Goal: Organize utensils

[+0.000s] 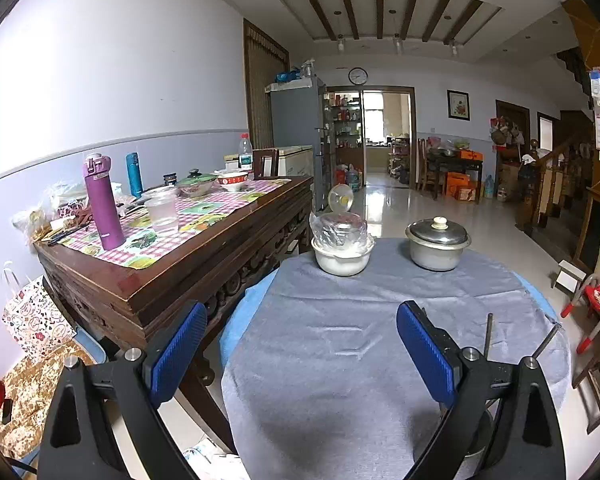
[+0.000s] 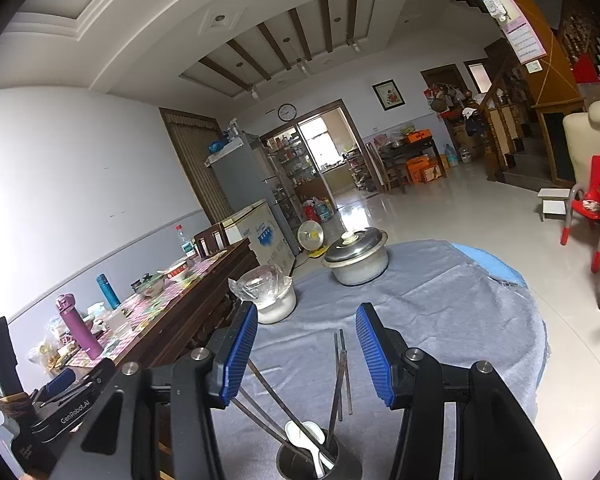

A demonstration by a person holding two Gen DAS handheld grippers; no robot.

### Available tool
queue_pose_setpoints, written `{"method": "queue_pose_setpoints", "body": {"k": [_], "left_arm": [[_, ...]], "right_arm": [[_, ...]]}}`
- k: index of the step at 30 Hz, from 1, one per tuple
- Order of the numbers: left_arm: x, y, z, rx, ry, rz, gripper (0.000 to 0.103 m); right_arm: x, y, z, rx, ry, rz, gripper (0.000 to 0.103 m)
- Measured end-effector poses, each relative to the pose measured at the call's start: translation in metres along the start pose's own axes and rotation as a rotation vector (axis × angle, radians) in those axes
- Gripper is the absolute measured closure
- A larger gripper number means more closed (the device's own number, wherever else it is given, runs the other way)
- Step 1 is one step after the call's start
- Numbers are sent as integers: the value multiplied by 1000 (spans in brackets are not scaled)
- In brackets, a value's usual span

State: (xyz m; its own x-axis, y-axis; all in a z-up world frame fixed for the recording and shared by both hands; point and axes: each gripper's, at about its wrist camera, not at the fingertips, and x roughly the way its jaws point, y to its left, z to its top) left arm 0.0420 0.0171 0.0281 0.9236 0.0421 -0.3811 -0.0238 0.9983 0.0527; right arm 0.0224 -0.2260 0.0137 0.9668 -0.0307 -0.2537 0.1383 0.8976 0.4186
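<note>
Steel cup right under the right hand-held gripper already has chopsticks and a white spoon in it, so I'd say mostly done. Left hand-held gripper hovers wide open, empty, over the grey-clothed counter. Right one's wide open too, just above one chopstick pair flat on the cloth ahead of the cup.

A lidded metal pot stands at the far edge of the grey cloth. Just left of the pot sits a white bowl under plastic wrap. Further left, a purple flask rises on the wooden sideboard.
</note>
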Motion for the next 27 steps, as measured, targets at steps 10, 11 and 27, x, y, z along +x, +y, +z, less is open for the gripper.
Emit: {"method": "queue_pose_setpoints", "body": {"k": [10, 11, 27], "left_arm": [[10, 9, -4, -21, 24, 16, 7], [11, 10, -5, -24, 27, 14, 7], [14, 15, -15, -17, 51, 9, 7]], "right_arm": [[-2, -11, 4, 28, -8, -32, 47], [-2, -13, 5, 31, -10, -36, 47], [-2, -6, -4, -47, 60, -40, 42]]}}
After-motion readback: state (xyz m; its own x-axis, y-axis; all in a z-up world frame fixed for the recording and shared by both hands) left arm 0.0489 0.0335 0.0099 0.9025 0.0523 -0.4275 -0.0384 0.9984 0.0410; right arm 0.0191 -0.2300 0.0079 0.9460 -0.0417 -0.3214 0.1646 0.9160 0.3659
